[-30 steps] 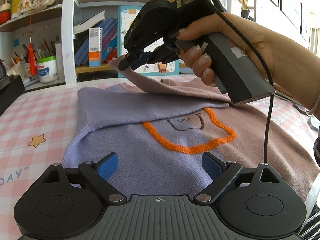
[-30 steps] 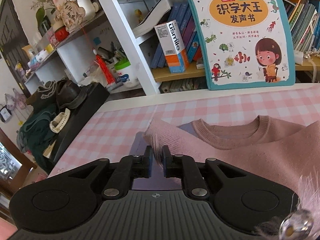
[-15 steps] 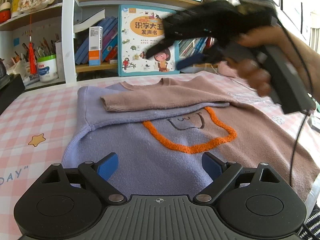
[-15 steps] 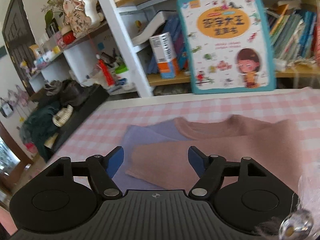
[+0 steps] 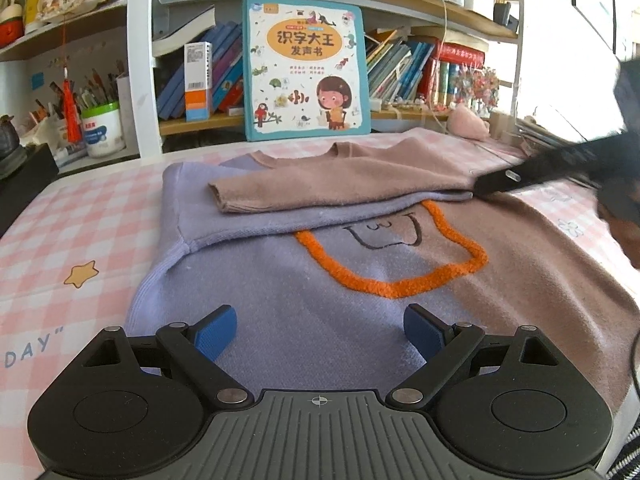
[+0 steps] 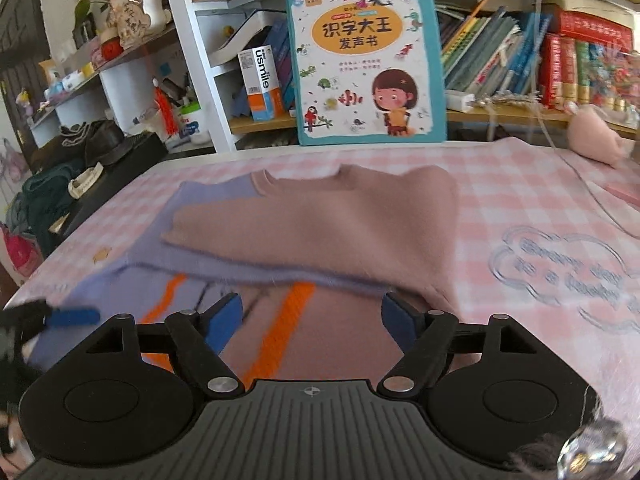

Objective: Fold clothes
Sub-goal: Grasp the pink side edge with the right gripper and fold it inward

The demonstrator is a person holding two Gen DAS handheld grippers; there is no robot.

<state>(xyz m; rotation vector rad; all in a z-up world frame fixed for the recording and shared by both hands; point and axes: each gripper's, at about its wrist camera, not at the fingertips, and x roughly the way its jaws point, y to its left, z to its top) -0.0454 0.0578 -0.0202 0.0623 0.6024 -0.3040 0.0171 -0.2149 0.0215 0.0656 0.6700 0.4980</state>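
A lilac and dusty-pink sweater (image 5: 360,280) with an orange looped outline lies flat on the pink checked table; it also shows in the right wrist view (image 6: 340,232). Its pink sleeve (image 5: 320,192) is folded across the chest, cuff at the left. My left gripper (image 5: 318,334) is open and empty over the sweater's lower hem. My right gripper (image 6: 312,320) is open and empty, low over the sweater's right side. It shows blurred at the right edge of the left wrist view (image 5: 560,164).
A bookshelf runs along the far table edge with a large children's book (image 5: 306,68) propped upright. A white jar (image 5: 102,130) stands on the left shelf. A pink soft item (image 6: 596,138) lies at the far right. Dark clutter (image 6: 80,152) sits beyond the left table edge.
My right gripper let go of the pink sleeve, which now lies folded across the chest, and pulled back to the right and down. The left gripper stayed in place.
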